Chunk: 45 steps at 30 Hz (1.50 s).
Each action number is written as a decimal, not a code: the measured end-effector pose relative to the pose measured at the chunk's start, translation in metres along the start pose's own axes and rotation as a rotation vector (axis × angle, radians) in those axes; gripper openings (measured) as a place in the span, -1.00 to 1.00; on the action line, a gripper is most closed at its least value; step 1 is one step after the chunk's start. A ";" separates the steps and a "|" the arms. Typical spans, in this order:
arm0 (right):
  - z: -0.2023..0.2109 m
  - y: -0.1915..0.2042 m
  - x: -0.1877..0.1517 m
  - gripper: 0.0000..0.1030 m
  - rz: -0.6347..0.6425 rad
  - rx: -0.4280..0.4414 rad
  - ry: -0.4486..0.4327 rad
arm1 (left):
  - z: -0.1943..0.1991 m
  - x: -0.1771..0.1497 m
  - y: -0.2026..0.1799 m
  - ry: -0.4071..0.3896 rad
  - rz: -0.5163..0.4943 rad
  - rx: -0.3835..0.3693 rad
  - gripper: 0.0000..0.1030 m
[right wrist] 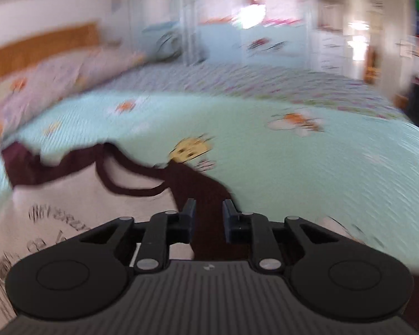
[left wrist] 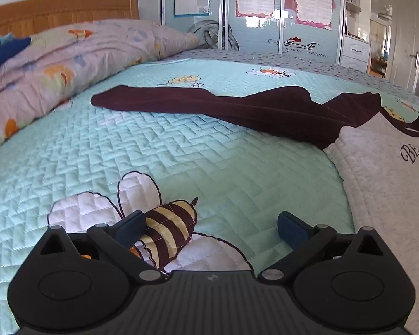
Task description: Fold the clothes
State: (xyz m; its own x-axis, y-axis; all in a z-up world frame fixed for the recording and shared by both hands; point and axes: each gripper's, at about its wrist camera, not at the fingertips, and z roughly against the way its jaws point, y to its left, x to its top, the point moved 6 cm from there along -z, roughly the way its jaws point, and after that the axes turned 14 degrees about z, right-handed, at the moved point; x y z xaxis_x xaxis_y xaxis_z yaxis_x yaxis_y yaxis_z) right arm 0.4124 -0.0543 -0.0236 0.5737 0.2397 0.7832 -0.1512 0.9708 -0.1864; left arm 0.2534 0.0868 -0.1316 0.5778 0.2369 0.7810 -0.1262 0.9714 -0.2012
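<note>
Garment: a grey sweatshirt with dark maroon sleeves lies on the mint quilted bedspread, chest lettering up, collar towards the far side of the bed.
Left sleeve: the long maroon sleeve runs out flat across the quilt, away from the body, well ahead of the left gripper.
Left gripper: the left gripper hovers low over the embroidered bee, jaws spread wide, holding nothing.
Right gripper: the right gripper sits over the other maroon sleeve, jaws narrowed with a gap left between them.
Right grasp: the right view is smeared by motion, so whether cloth is pinched there, I cannot tell.
Risk, right side: a fast swing with a shallow bite could let the sleeve slip free, or drag the body askew.
Risk, left side: a low reach could catch the quilt along with the sleeve.
Risk, fold: uneven pulls would leave the sleeves crooked and the lettering rumpled.
</note>
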 end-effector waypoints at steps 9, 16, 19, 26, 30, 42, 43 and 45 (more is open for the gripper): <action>-0.072 -0.039 -0.006 0.19 0.254 0.193 0.161 | -0.011 0.001 0.003 0.012 0.015 -0.010 0.98; -0.082 -0.069 -0.039 0.22 0.211 0.320 0.211 | -0.012 0.001 0.001 0.018 -0.005 0.014 0.99; -0.088 -0.066 -0.041 0.33 0.206 0.346 0.205 | -0.013 0.001 -0.001 0.021 -0.012 0.024 0.99; -0.082 -0.070 -0.043 -0.83 0.107 0.300 0.225 | -0.013 0.001 0.000 0.022 -0.014 0.030 0.99; -0.076 -0.071 -0.045 -0.92 0.095 0.243 0.212 | -0.013 0.001 0.000 0.021 -0.014 0.029 0.99; -0.077 -0.074 -0.024 -0.51 0.059 0.186 0.114 | -0.013 0.001 0.000 0.019 -0.010 0.027 0.99; -0.080 -0.071 -0.022 -0.28 0.062 0.193 0.110 | -0.012 0.000 -0.001 0.018 -0.010 0.029 0.99; -0.085 -0.066 -0.018 0.52 0.068 0.206 0.102 | -0.012 0.000 -0.002 0.018 -0.011 0.030 0.99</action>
State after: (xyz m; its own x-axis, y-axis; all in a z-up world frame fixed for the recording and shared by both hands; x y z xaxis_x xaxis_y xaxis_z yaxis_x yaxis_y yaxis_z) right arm 0.4805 -0.1213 -0.0754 0.6336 0.3149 0.7067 -0.3477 0.9319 -0.1035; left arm 0.2632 0.0845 -0.1383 0.5939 0.2256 0.7723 -0.1432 0.9742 -0.1744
